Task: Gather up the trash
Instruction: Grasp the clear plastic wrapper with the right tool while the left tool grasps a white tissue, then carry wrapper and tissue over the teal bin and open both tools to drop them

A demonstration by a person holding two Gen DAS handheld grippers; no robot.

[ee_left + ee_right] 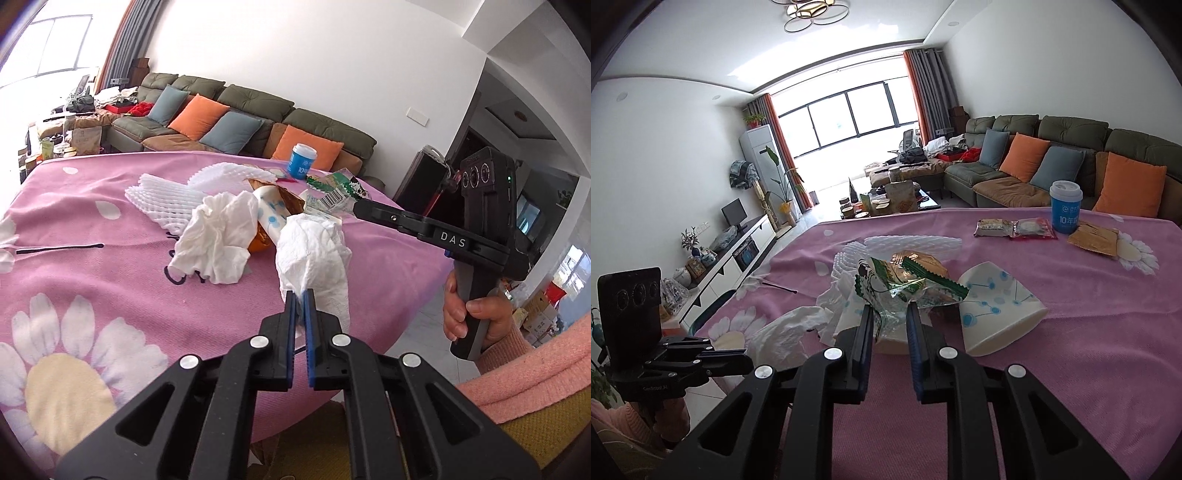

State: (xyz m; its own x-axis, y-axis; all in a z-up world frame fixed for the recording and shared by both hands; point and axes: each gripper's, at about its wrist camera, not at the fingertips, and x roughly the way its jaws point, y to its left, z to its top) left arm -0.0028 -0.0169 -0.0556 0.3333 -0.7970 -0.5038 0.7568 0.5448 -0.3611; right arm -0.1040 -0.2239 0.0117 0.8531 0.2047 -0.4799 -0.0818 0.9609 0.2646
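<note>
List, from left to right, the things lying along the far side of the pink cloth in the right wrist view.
Tan snack packet → red-edged packet → blue-and-white cup → flat brown packet.

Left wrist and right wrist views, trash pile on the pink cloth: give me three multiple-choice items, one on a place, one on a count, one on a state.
1. Where does the blue cylindrical canister with the white lid stand?
A. at the far side of the pink flowered cloth, towards the sofa
B. on the floor
C. on the sofa

2. How many orange cushions lie on the green sofa?
A. one
B. two
C. four

3. What do the left tongs hold?
A. nothing
B. a paper cup
C. a crumpled white paper tissue

Key: 1 A, it stands on the cloth before the sofa; 2 B, two show in both views; 3 C, the pads pinch the tissue's edge.
</note>
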